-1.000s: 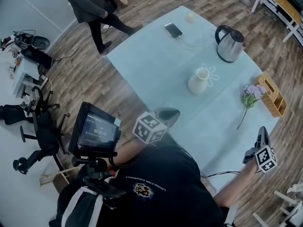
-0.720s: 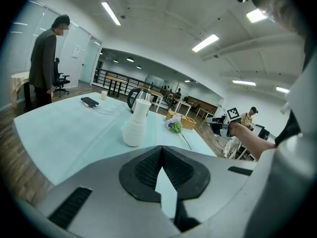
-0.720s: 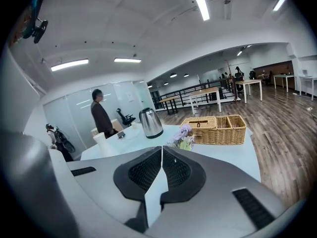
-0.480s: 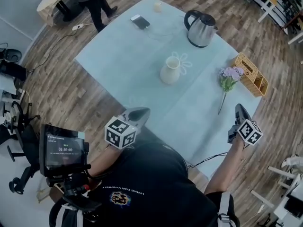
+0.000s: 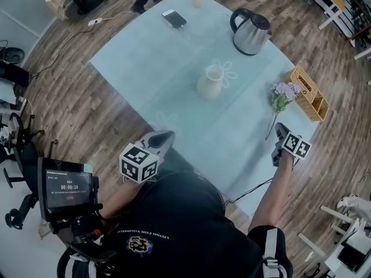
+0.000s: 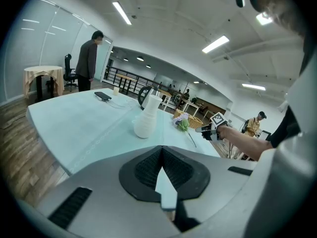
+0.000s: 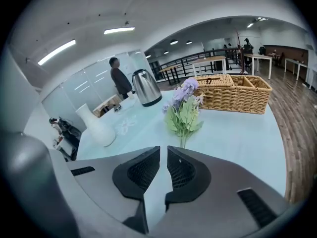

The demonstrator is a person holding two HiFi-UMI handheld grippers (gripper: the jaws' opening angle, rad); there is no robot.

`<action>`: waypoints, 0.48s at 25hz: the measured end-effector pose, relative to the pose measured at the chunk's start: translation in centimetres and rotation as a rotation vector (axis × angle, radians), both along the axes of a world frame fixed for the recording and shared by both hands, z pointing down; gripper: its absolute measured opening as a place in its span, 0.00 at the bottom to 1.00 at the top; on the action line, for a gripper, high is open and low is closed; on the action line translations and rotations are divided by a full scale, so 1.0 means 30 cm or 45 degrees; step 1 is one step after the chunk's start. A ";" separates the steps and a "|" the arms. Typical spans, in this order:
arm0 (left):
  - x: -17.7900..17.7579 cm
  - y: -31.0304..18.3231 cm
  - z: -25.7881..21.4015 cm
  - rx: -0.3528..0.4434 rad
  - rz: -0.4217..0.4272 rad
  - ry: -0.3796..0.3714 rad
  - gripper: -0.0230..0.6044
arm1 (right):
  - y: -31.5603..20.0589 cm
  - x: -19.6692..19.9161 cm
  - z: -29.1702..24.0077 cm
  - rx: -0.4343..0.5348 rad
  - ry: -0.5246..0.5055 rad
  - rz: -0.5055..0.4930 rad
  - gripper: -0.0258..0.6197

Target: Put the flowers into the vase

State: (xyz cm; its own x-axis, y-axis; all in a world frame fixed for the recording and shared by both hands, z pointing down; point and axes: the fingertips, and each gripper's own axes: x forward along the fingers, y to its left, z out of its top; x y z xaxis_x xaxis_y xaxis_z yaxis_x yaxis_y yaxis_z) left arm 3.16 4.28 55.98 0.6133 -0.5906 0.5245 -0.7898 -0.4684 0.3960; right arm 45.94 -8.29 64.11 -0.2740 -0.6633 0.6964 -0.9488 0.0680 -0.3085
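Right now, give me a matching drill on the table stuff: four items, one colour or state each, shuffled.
Items:
1. vase
2. flowers
3. kettle
4. basket

Descriptions:
A. wicker, at the table edge
B. white, upright mid-table
C. steel, black handle
D. purple, lying flat

Pairs: 1-B, 2-D, 3-C, 4-A

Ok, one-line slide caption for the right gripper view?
Right gripper, shut and empty, points at the flowers lying on the table; vase off left, basket behind.
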 end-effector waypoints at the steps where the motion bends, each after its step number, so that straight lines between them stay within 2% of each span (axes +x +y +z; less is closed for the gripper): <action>1: -0.010 0.004 0.004 -0.004 -0.011 0.000 0.05 | -0.010 -0.001 0.017 -0.014 0.001 0.005 0.08; 3: -0.026 0.013 0.014 -0.013 -0.034 0.000 0.05 | -0.030 0.001 0.057 -0.051 0.001 0.016 0.08; 6: -0.032 0.019 0.027 -0.026 -0.057 0.003 0.05 | -0.062 0.020 0.103 -0.101 0.016 0.025 0.20; 12: -0.052 0.041 0.048 -0.043 -0.083 -0.005 0.05 | -0.092 0.074 0.175 -0.168 0.073 0.078 0.23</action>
State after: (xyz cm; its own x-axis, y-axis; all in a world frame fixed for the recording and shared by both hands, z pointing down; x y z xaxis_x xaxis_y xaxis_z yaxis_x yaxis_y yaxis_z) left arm 1.60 5.50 57.41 0.5721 -0.6110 0.5471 -0.8197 -0.4025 0.4077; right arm 48.16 -11.05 69.36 -0.1927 -0.5791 0.7922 -0.9663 -0.0284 -0.2558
